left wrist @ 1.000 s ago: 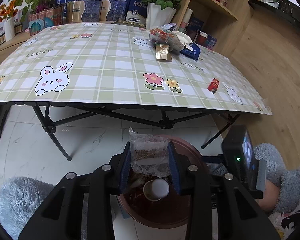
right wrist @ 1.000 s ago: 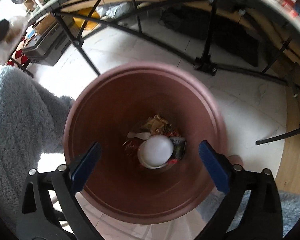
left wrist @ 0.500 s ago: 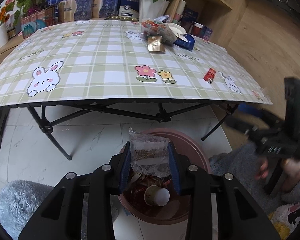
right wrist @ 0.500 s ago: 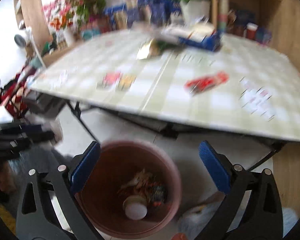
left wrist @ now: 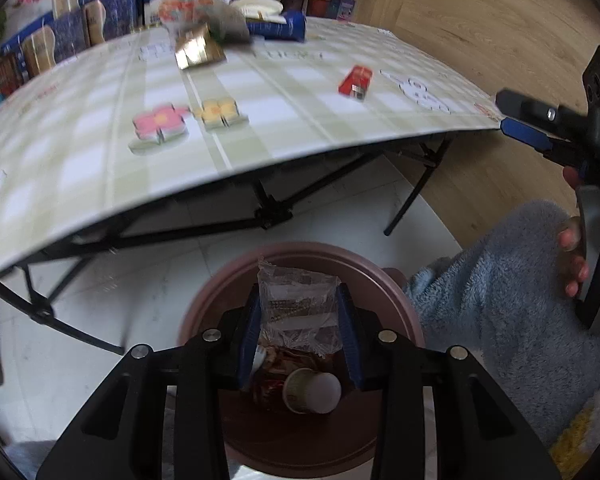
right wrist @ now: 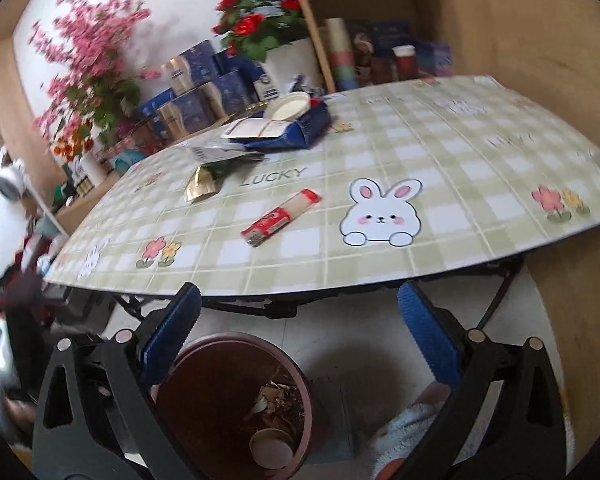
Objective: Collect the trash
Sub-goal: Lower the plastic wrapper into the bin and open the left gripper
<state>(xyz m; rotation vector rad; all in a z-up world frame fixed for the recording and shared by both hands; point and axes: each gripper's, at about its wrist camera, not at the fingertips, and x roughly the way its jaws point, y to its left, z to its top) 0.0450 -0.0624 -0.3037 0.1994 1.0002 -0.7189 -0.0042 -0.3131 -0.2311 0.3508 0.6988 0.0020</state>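
Left gripper (left wrist: 298,334) has the clear wrapper (left wrist: 298,308) pinched right over the brown bin (left wrist: 300,360), so I'd just let go while centred; right gripper (right wrist: 298,336) is wide, empty.

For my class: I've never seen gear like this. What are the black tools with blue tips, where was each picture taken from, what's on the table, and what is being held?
No robot here: a person holds a hand-squeezed pair of tongs in each hand, each with a wide-angle camera looking along its fingers. One picture comes from the left tongs, the other from the right tongs.

The left tongs are shut on a clear wrapper, held over a brown bin on the floor; a paper cup and other rubbish already lie in the bin.

The right tongs are open and hold nothing. They face the table, where a red packet, a gold wrapper, a blue bag and a paper plate lie.
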